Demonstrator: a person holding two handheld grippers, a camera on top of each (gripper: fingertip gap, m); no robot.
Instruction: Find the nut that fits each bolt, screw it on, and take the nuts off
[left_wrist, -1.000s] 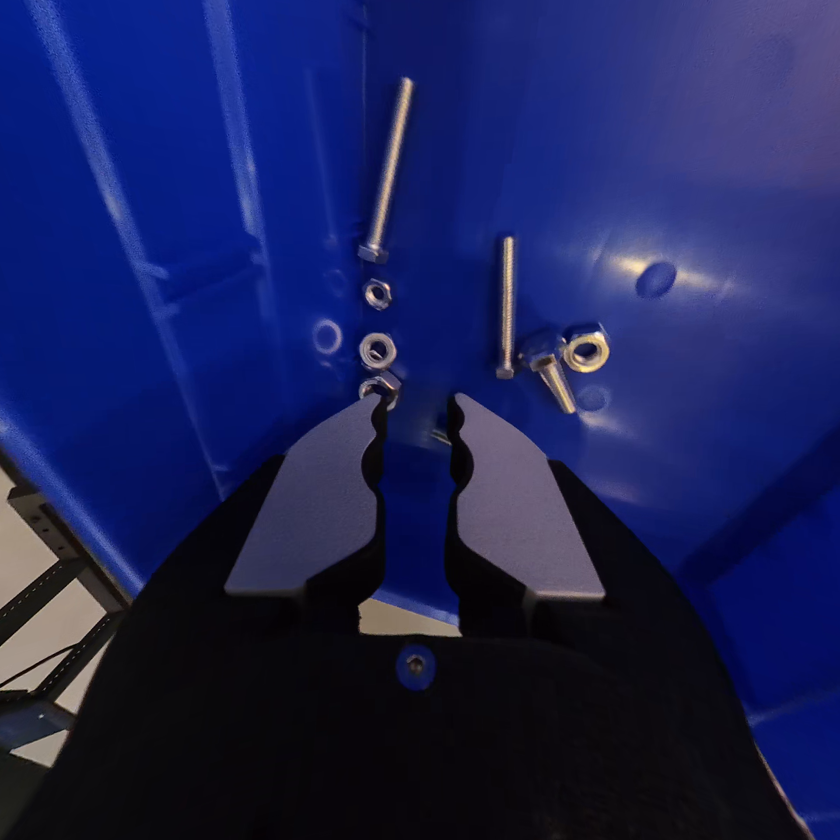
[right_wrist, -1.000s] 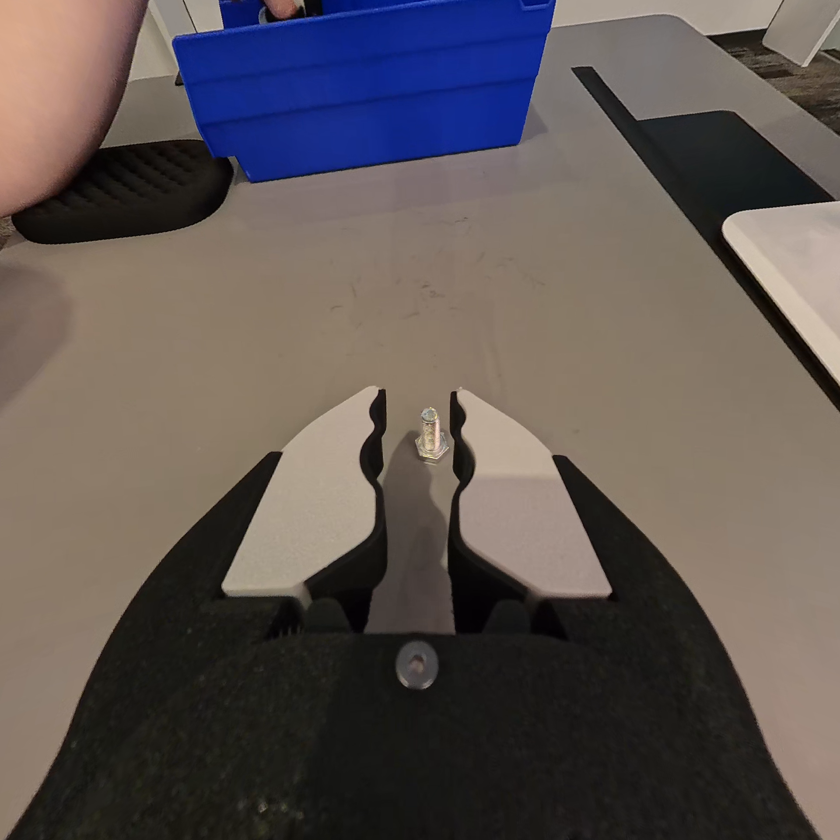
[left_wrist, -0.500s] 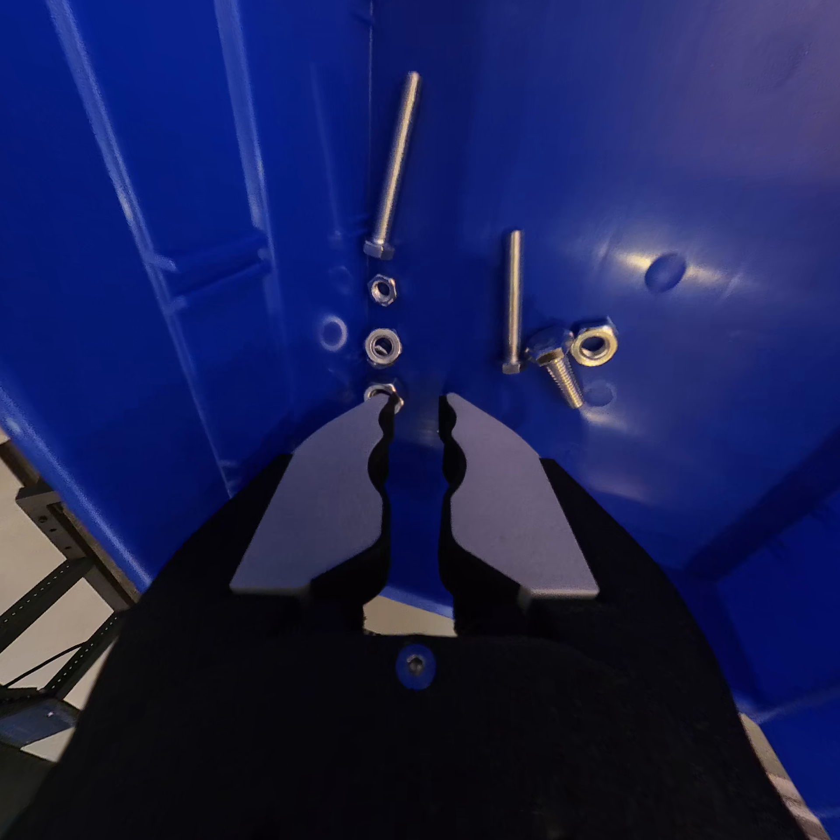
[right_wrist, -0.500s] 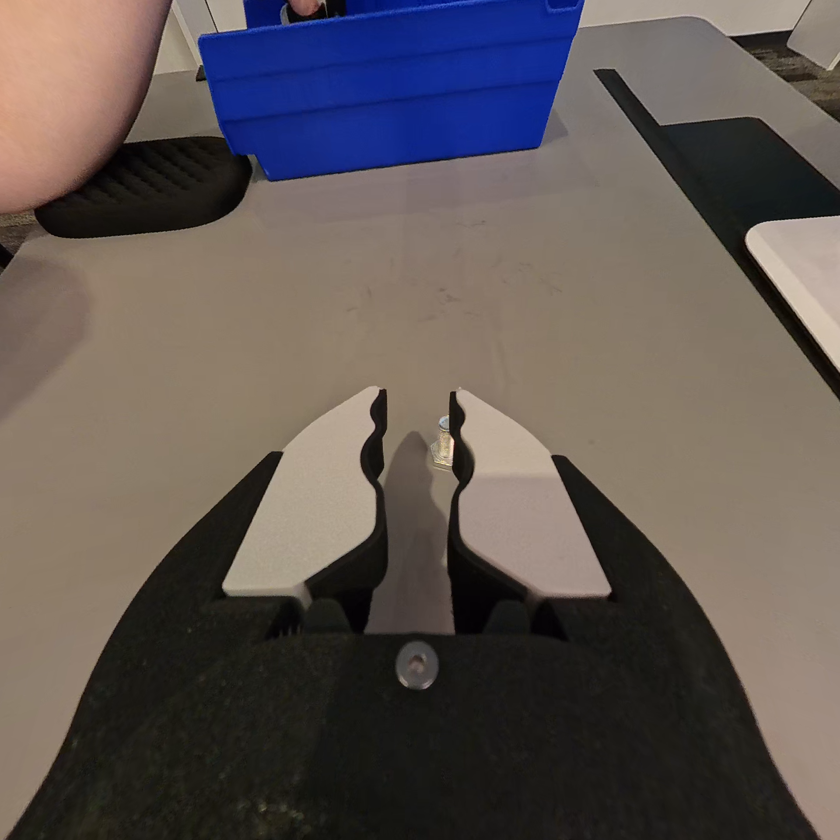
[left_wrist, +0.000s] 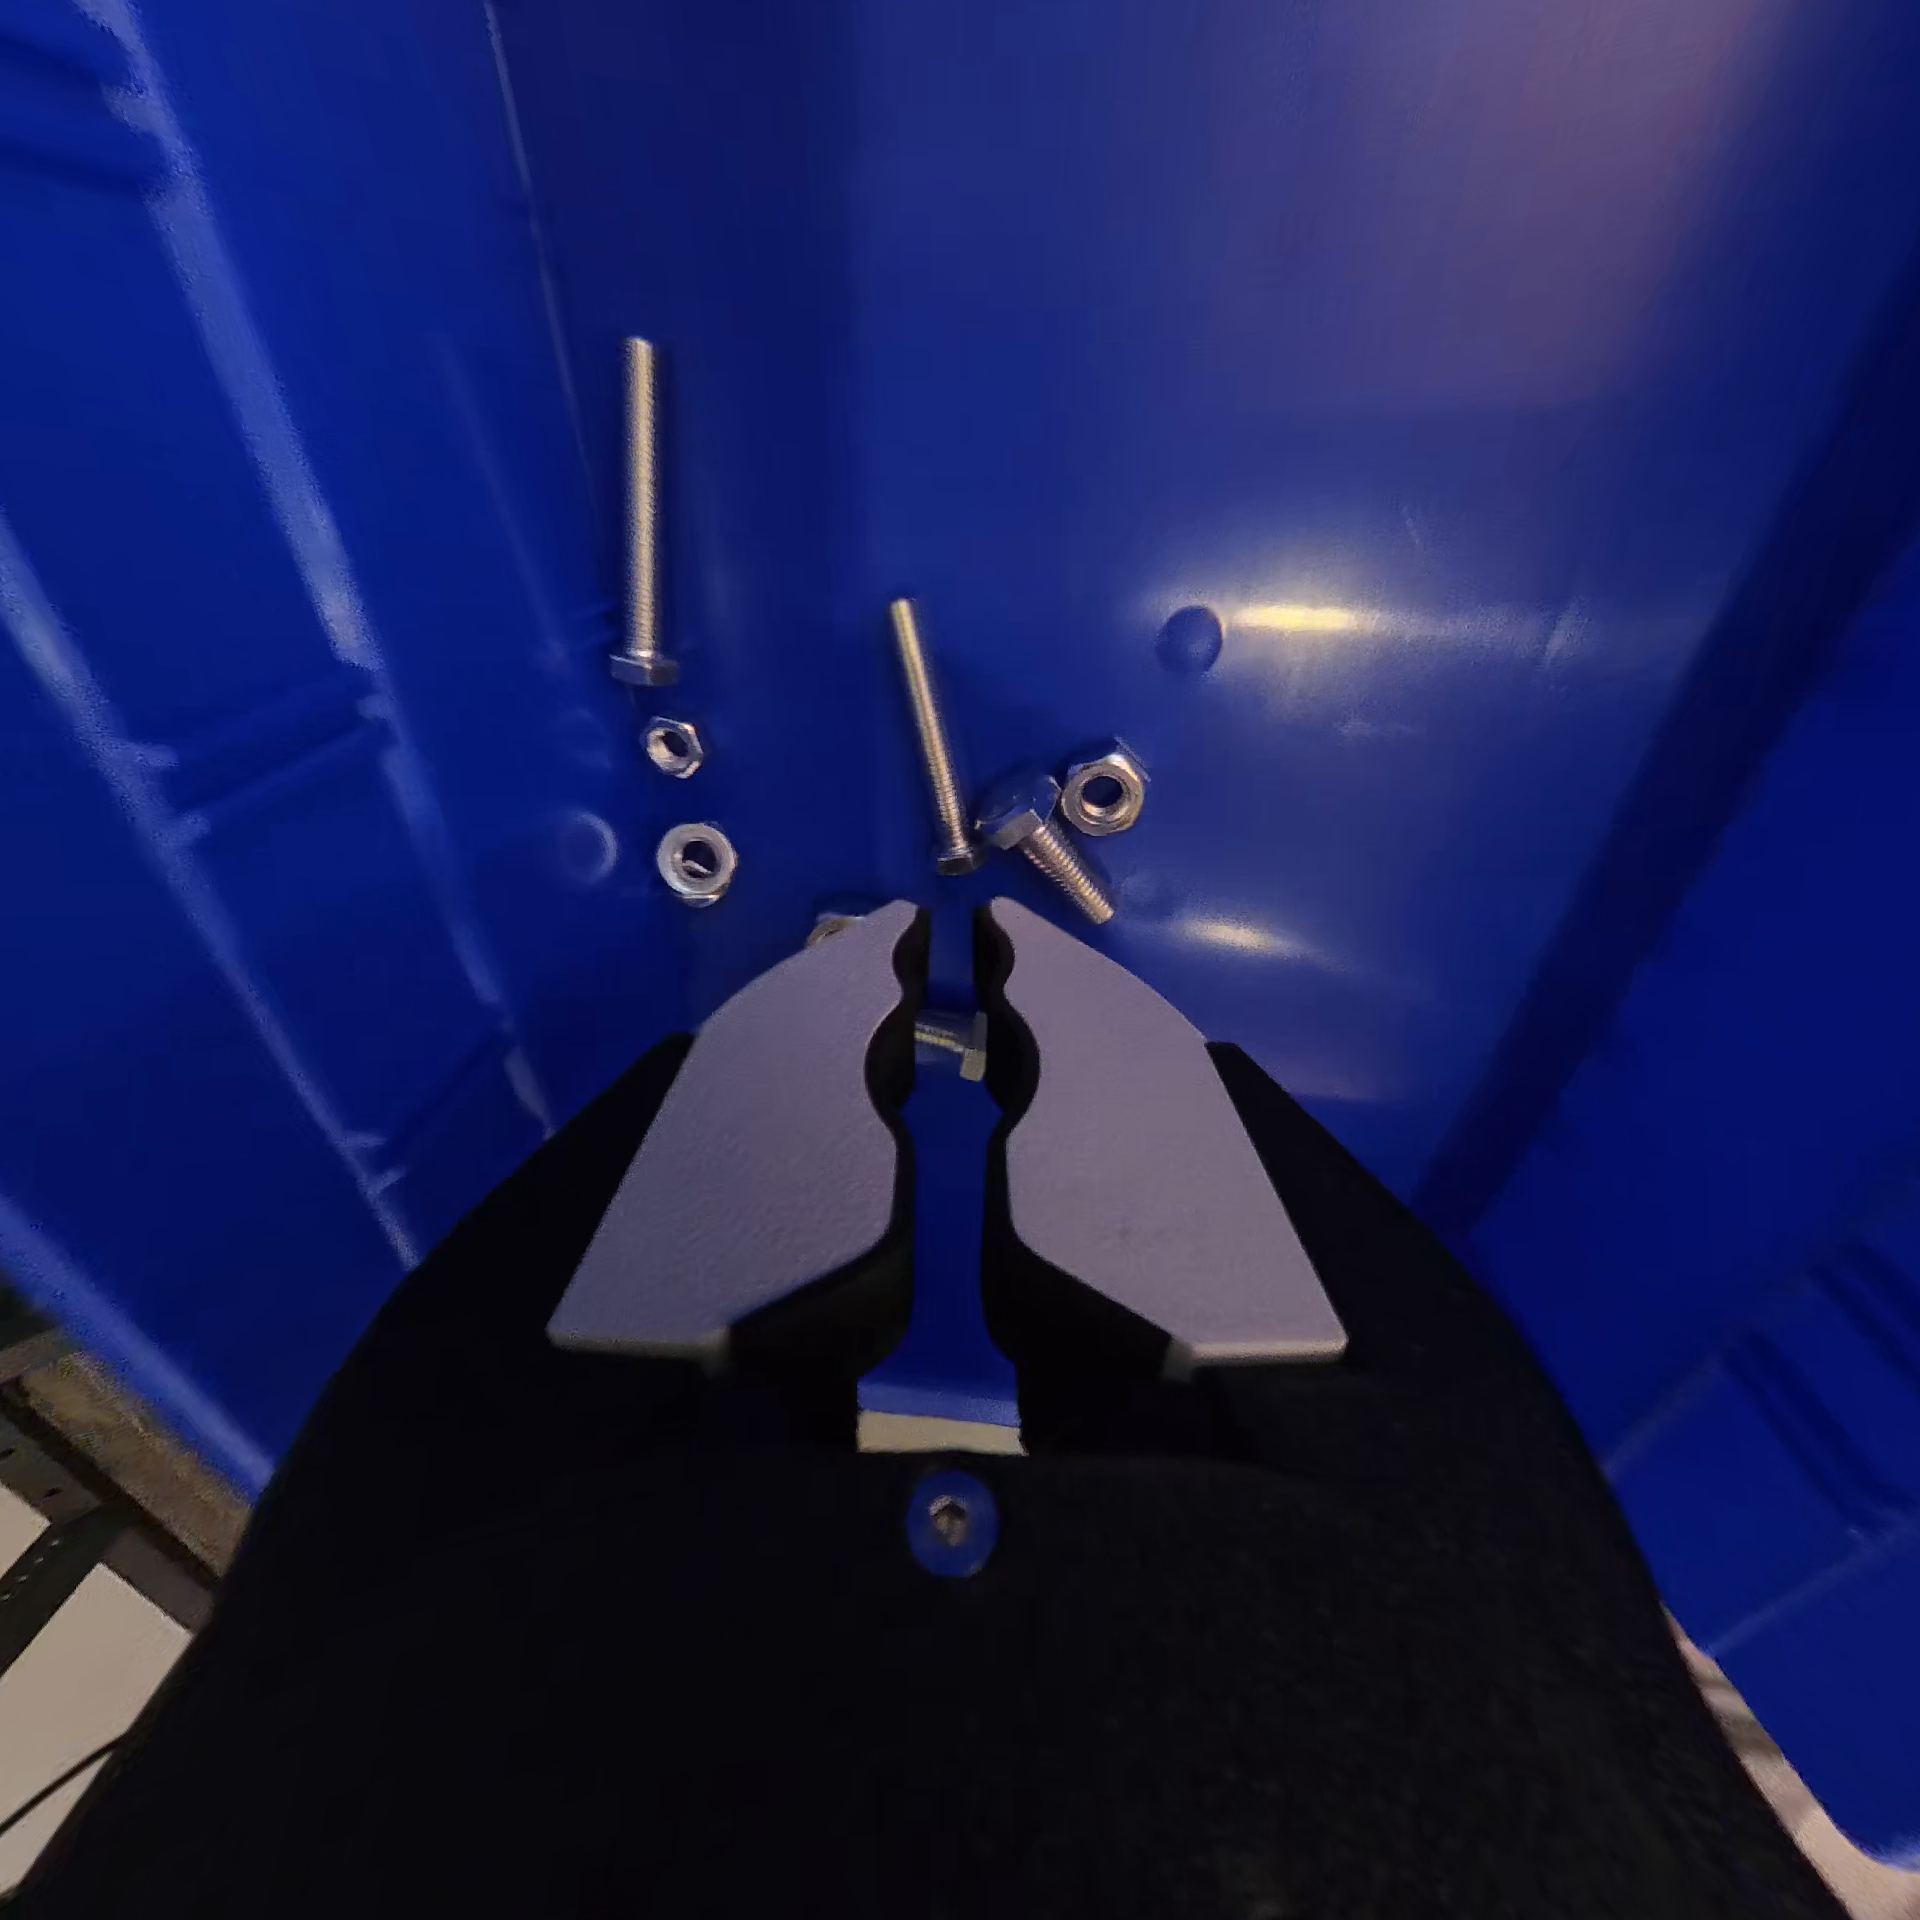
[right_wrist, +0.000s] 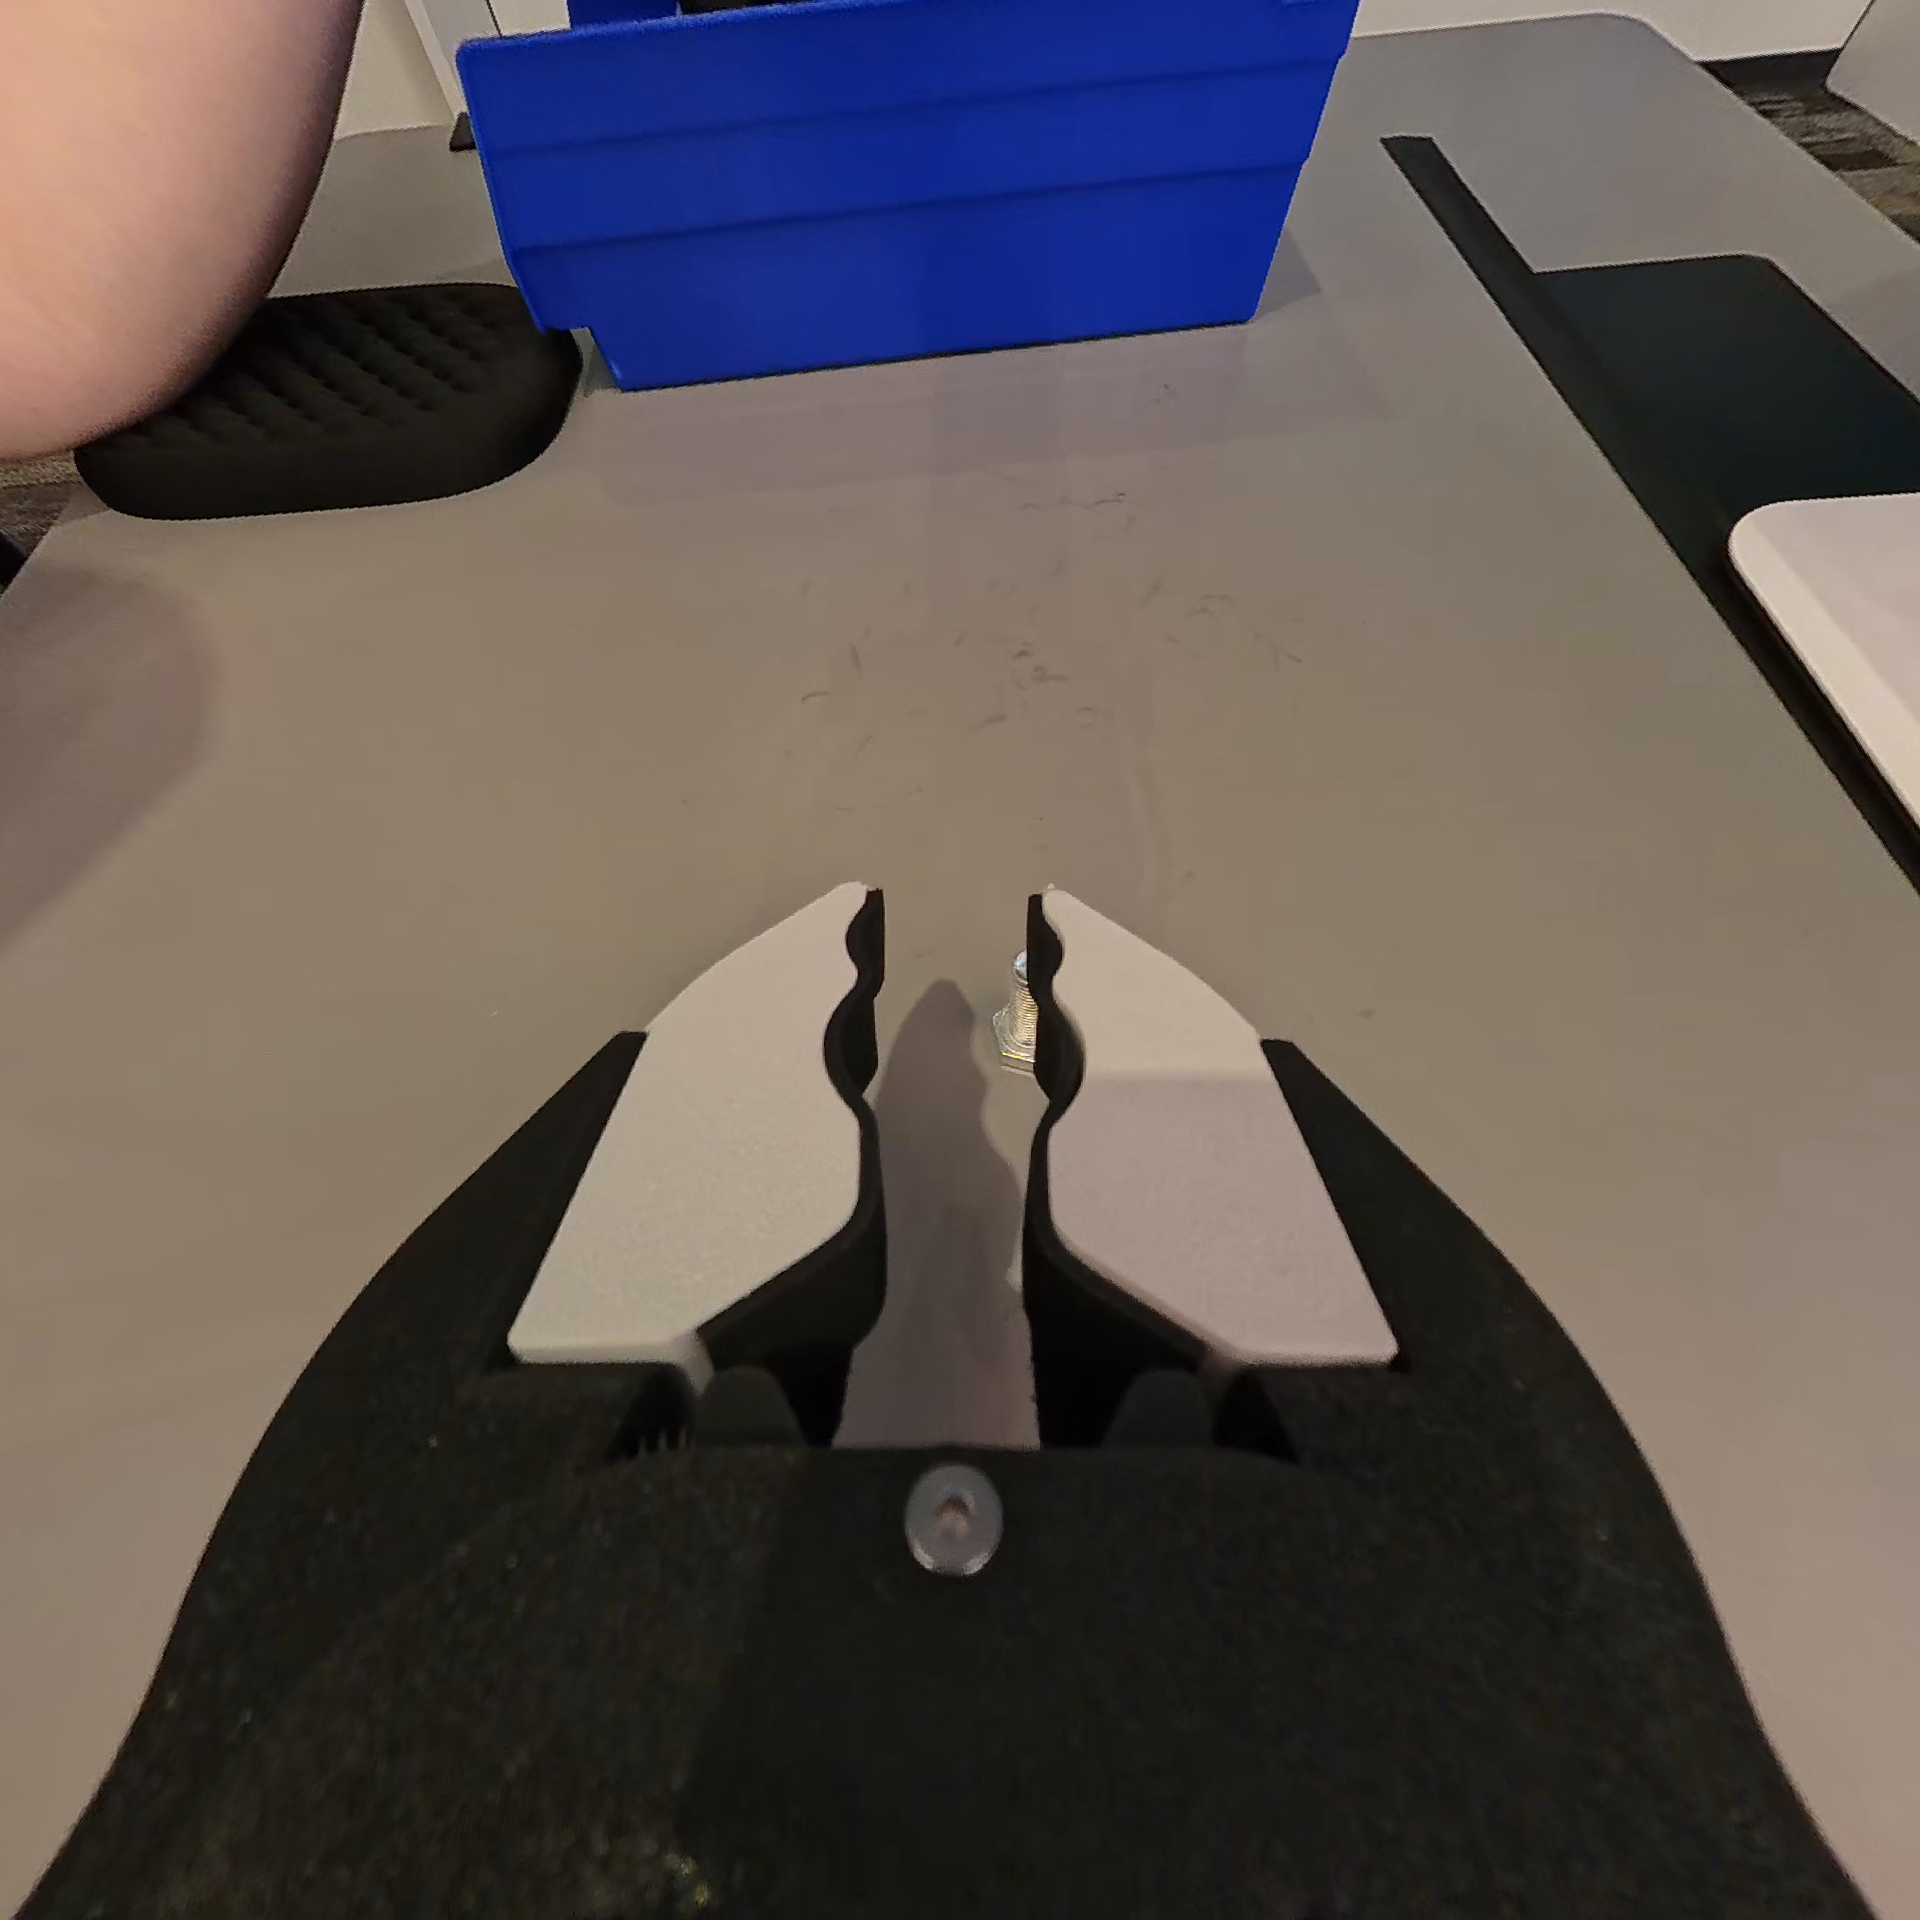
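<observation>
Grey table (right_wrist: 623, 727), black ribbed pad (right_wrist: 332, 400) at far left, white board (right_wrist: 1839, 613) at right edge

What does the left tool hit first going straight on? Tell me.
Probably the head of the thin bolt, lying just past the tips of the left tool. The blue bin floor might come first, since depth is unclear.

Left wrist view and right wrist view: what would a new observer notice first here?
Inside the blue bin, the left gripper has a small bolt between its fingers, with loose bolts and nuts beyond. On the grey table, the right gripper stands open around an upright short bolt.
</observation>
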